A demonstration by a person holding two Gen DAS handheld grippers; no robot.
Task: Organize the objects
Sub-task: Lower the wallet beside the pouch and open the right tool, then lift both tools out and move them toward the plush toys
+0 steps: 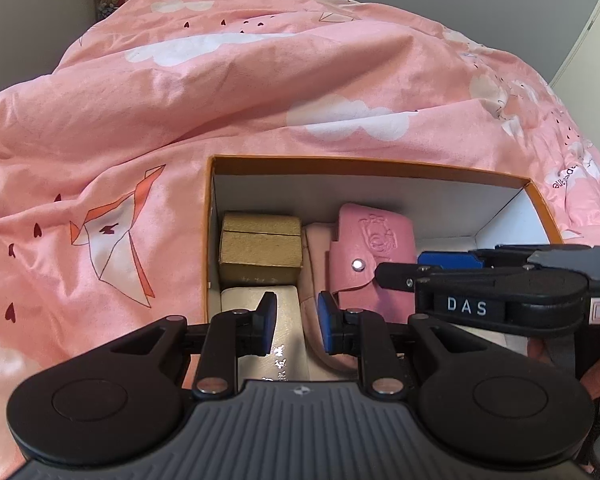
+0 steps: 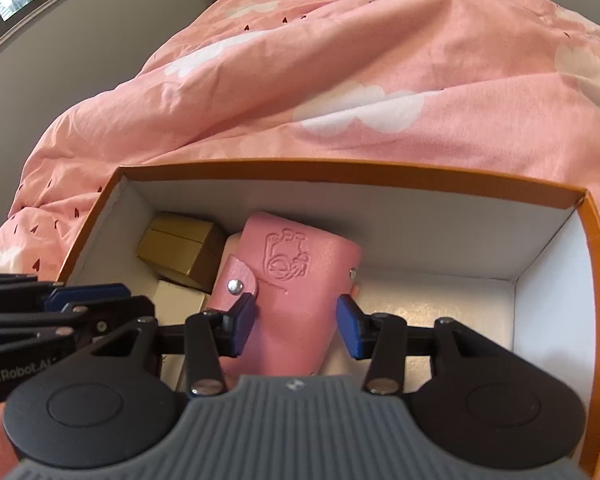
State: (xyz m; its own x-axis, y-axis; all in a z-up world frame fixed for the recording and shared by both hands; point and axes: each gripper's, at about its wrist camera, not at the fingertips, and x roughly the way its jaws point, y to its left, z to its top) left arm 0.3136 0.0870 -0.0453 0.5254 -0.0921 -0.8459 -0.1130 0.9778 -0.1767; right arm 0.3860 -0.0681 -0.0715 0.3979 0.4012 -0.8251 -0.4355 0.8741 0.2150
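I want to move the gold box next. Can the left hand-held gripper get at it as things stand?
Probably yes. The gold box sits uncovered in the far left corner of the orange box, ahead of the open left hand-held gripper. The right hand-held gripper is over the pink wallet, off to the side.

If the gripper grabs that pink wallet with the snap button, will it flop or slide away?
The pink wallet looks like soft leather, so it will probably bend a little, not flop. It lies flat, so rolling seems unlikely. The right gripper is open with a pad on each side; its smooth surface might slip slightly.
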